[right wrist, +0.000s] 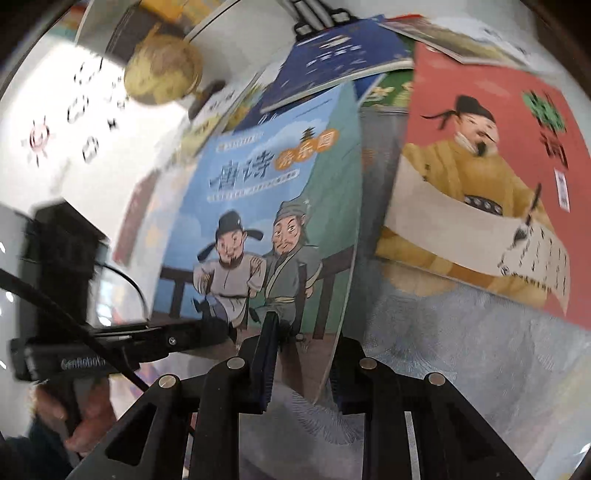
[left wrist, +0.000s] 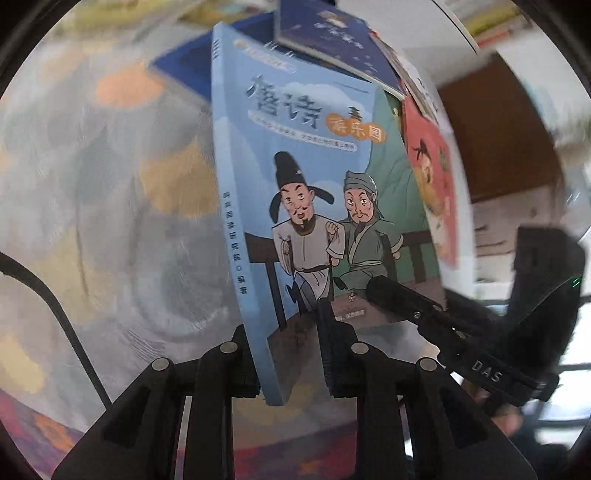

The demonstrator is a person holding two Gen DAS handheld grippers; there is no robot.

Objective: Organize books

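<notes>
Patterned cloth (right wrist: 461, 350) covers the surface under scattered books. Blue book (left wrist: 314, 177) is lifted, near upright, in front of the dark blue book (left wrist: 332, 33), red book (right wrist: 480, 166) beside it. Left gripper (left wrist: 288, 354) clamps its spine-side bottom edge; right gripper (right wrist: 299, 365) clenches the opposite bottom corner.

We see a light-blue book (left wrist: 306, 177) with two cartoon men, one robed grey-white, one green. At right lies a red book (right wrist: 491, 155) showing a yellow-robed figure; at the top, a navy book (right wrist: 332, 59). Both claws are black.
</notes>
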